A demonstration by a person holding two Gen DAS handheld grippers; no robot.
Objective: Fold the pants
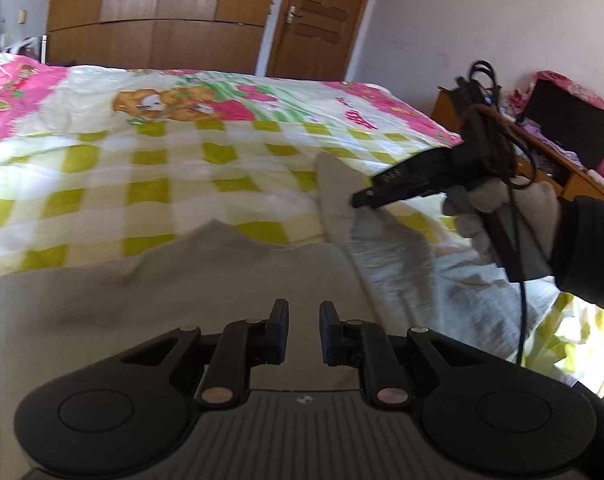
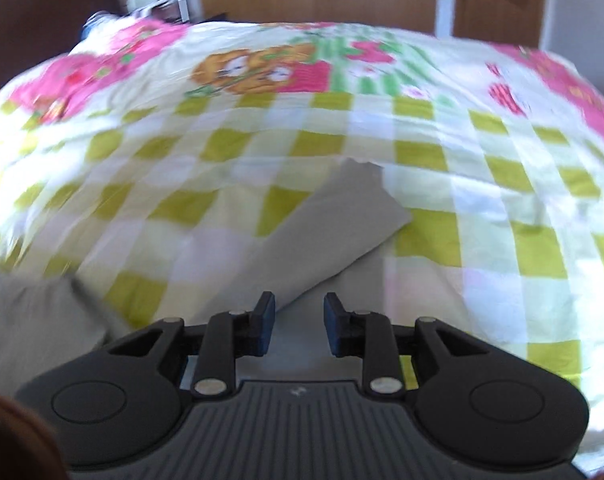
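Observation:
Light grey pants (image 1: 229, 280) lie spread on the bed, their broad part right under my left gripper (image 1: 304, 330). Its jaws stand a little apart with nothing between them, just above the cloth. One pant leg (image 1: 334, 188) runs off to the right. There my right gripper (image 1: 362, 199), held by a gloved hand (image 1: 502, 216), hovers over the leg's end. In the right wrist view my right gripper (image 2: 298, 327) is open and empty, and the grey leg (image 2: 342, 220) stretches away ahead of it. More grey cloth (image 2: 29, 316) lies at the lower left, blurred.
The bed wears a quilt (image 1: 141, 168) of yellow-green checks with pink and bear prints. A wooden wardrobe (image 1: 153, 8) and a door (image 1: 322, 16) stand behind it. A cluttered wooden side table (image 1: 562, 160) is at the right, past the bed's edge.

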